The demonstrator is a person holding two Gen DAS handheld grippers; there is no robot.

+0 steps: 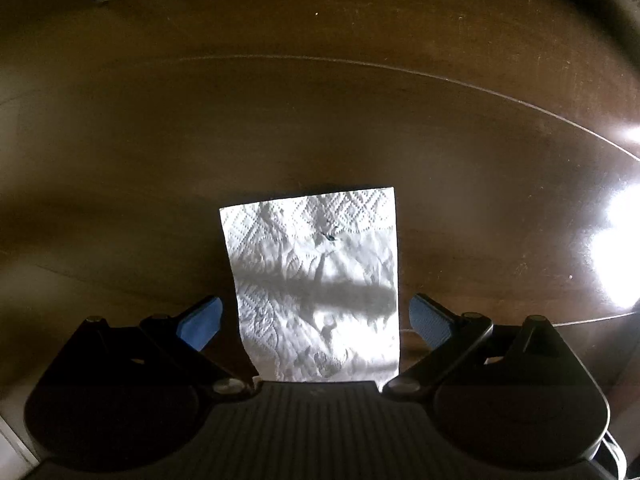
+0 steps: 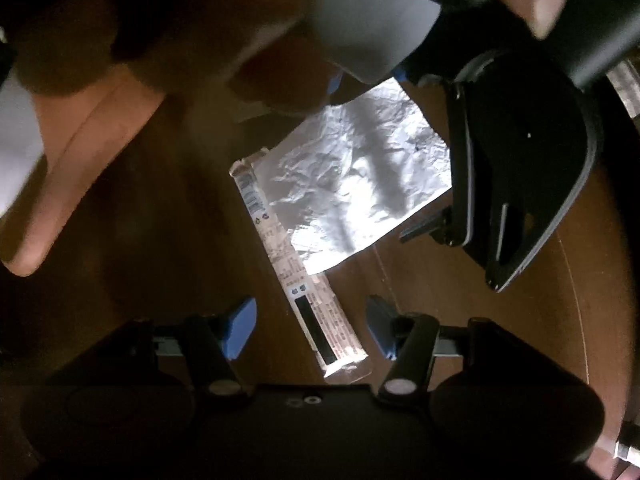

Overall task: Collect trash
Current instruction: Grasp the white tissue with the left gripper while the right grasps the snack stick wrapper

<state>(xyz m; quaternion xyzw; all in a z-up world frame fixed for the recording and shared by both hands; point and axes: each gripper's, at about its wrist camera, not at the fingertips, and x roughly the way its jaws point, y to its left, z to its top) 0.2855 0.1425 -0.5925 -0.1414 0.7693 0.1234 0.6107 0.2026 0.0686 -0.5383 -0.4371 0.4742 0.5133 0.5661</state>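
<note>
Below, a napkin (image 1: 316, 288) is seen flat on the table (image 1: 320, 120), between the spread pads of the left claw (image 1: 316, 320). At 7 o'clock from it, a wrapper (image 2: 304, 280) lies partly under its edge, its near end between the spread right claw (image 2: 312, 328), untouched.

Crowded above the wrapper, open elsewhere

Bare counter (image 1: 320, 120) from nine through three o'clock of napkin (image 1: 316, 280); at twelve o'clock of wrapper (image 2: 308, 280), blocked by left tongs (image 2: 368, 78).
</note>
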